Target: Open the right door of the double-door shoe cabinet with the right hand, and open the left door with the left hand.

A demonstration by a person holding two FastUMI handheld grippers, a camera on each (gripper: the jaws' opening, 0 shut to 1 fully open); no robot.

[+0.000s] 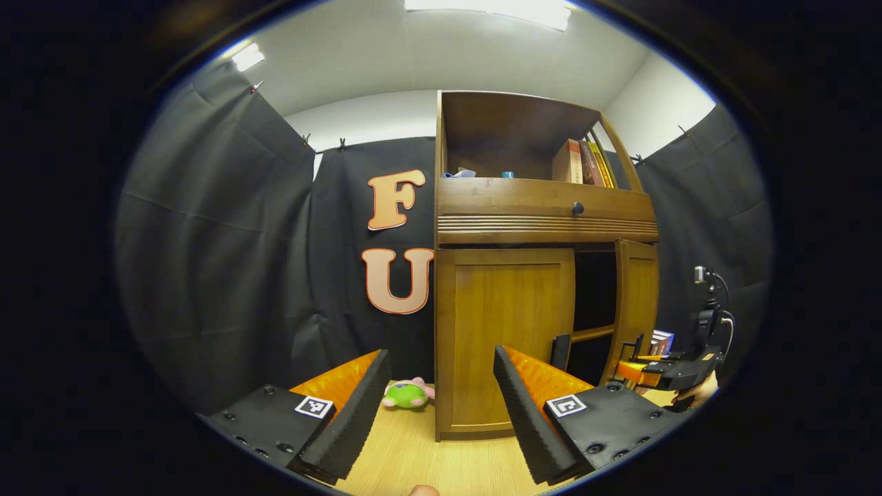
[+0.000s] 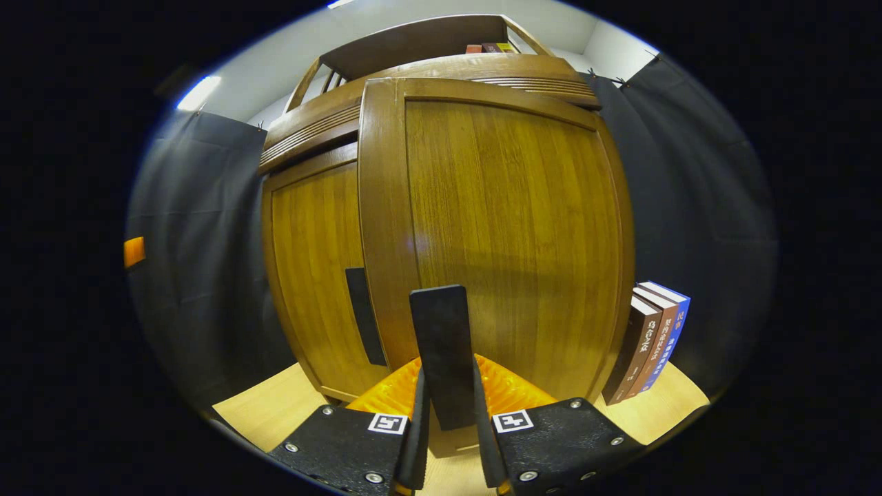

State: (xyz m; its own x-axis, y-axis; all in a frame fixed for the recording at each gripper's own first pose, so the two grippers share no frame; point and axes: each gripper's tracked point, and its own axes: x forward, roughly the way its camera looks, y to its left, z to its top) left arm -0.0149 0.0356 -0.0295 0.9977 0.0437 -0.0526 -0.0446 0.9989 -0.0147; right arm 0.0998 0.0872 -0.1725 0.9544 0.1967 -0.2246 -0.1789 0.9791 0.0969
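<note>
Already the right door [image 1: 637, 303] of the shoe cabinet [image 1: 544, 207] stands swung out, well ahead and to the right of the left tongs [image 1: 441, 406], with a dark gap between it and the left door [image 1: 506, 337]. That left door is shut flat, straight ahead of the left tongs, whose fingers are spread wide and hold nothing above the counter [image 1: 420, 455]. A black handle [image 1: 561, 351] shows at the left door's inner edge. Off to the far right of the left tongs, the right tongs [image 1: 637, 362] reach the edge of the open door, with a hand [image 1: 696, 393] behind them. In the right gripper view, the right tongs [image 2: 448, 413] are clenched on the black handle [image 2: 444, 344] of the right door [image 2: 496, 234], both fingers pressing its sides, and the door panel rises directly in front. To their left sits the left door [image 2: 313, 275] with its own handle [image 2: 364, 317]. Some books [image 2: 651, 337] stand upright on the counter [image 2: 262, 413] just right of the right door. A small green and pink plush toy [image 1: 406, 394] lies on the counter between the left tongs' fingers, beside the cabinet's left corner.
</note>
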